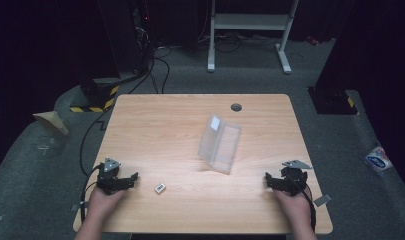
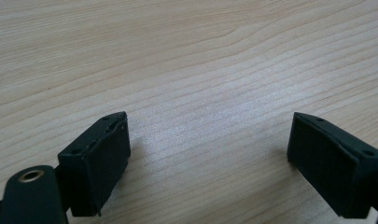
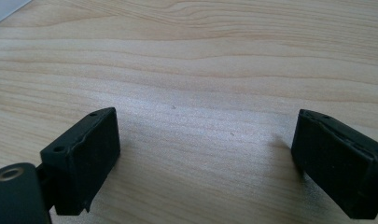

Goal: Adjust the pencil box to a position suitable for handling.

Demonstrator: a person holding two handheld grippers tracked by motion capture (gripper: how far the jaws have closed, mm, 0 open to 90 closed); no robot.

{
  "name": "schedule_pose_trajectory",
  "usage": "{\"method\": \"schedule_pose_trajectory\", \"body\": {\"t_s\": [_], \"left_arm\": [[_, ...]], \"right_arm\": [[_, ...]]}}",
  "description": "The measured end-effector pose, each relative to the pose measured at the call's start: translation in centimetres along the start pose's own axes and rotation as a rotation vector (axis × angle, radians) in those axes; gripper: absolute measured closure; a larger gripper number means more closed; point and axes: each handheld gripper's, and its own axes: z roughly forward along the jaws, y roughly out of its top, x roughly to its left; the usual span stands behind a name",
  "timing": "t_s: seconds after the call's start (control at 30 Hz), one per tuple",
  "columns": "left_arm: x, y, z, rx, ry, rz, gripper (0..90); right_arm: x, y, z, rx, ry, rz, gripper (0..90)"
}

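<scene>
We see the clear case (image 1: 220, 143) lying open near the middle of the tabletop (image 1: 160, 125), tilted, well apart from both tools. A small eraser-like block (image 1: 160, 188) lies near the front edge, just beside the left tool (image 1: 131, 180). We hold the left tool at the front left, jaws apart, with bare wood between them. We hold the right tool (image 1: 270, 181) at the front right, jaws likewise apart and clamped on nothing. Both tools point inward.
</scene>
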Motion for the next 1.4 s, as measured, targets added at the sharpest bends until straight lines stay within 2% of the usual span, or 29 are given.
{"method": "schedule_pose_trajectory", "body": {"t_s": [0.4, 0.83, 1.17, 1.2, 1.4], "left_arm": [[0.0, 0.1, 0.1, 0.002, -0.002, 0.001, 11.9], [0.0, 0.1, 0.1, 0.002, 0.003, -0.003, 11.8], [0.0, 0.1, 0.1, 0.001, 0.006, -0.005, 11.8], [0.0, 0.1, 0.1, 0.003, 0.005, -0.004, 11.8], [0.0, 0.1, 0.1, 0.001, 0.004, -0.004, 11.8]], "right_arm": [[0.1, -0.1, -0.1, 0.001, 0.006, -0.007, 8.0], [0.1, 0.0, -0.8, -0.037, 0.037, -0.012, 17.5], [1.2, 0.3, -1.5, -0.089, 0.080, -0.020, 26.2], [1.5, 0.4, -1.6, -0.096, 0.095, -0.021, 28.2], [2.3, 0.7, -1.6, -0.112, 0.100, -0.039, 31.9]]}}
